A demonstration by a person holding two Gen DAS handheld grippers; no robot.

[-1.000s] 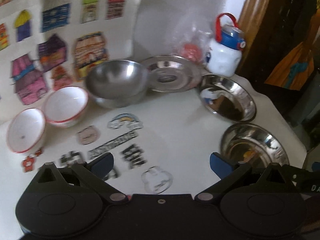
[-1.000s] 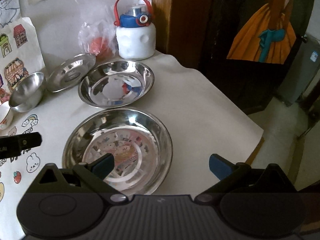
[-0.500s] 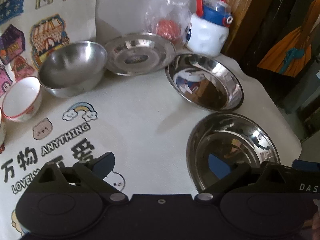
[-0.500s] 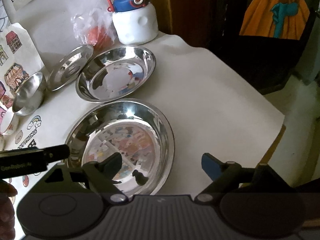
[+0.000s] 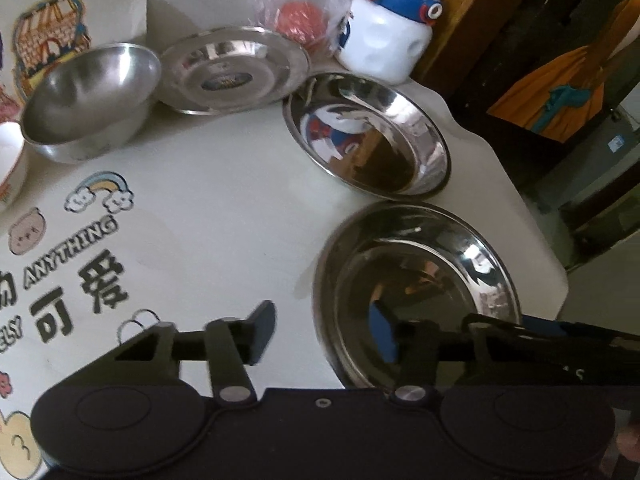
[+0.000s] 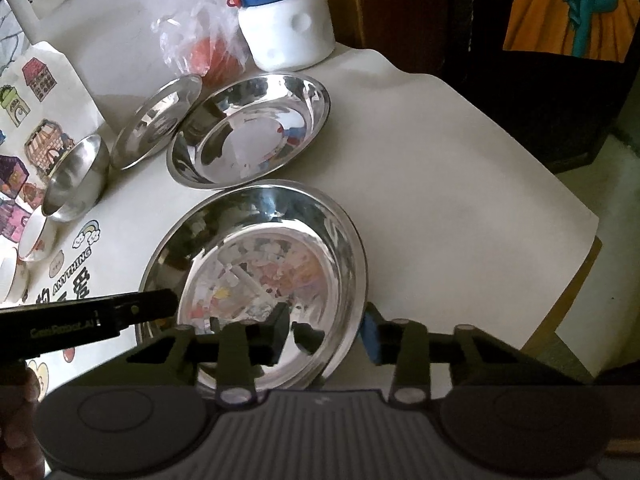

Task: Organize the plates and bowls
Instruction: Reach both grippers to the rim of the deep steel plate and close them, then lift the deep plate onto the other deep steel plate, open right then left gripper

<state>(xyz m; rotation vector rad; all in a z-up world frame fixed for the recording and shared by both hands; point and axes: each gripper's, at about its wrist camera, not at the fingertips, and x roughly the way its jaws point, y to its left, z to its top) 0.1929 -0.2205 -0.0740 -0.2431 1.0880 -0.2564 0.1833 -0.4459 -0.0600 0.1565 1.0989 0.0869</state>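
Note:
A large steel plate [image 5: 420,264] [image 6: 256,264] lies nearest on the white table. My left gripper [image 5: 324,332] is open, its jaws straddling this plate's left rim. My right gripper [image 6: 326,336] is open, its jaws straddling the plate's near right rim. A second deep steel plate [image 5: 368,132] [image 6: 252,128] lies behind it. A flatter steel plate [image 5: 236,68] [image 6: 156,120] and a steel bowl [image 5: 88,96] [image 6: 76,176] stand further left. White bowls with red rims [image 5: 8,164] [image 6: 32,236] sit at the far left.
A white water bottle with blue lid [image 5: 388,40] [image 6: 284,28] and a plastic bag with something red [image 5: 300,20] [image 6: 204,48] stand at the back. The table's edge [image 6: 560,216] drops off at the right. Cartoon prints cover the tablecloth [image 5: 96,280].
Both grippers have moved in toward the nearest plate and now straddle its rim from opposite sides. The left gripper swung right; its jaws have narrowed somewhat.

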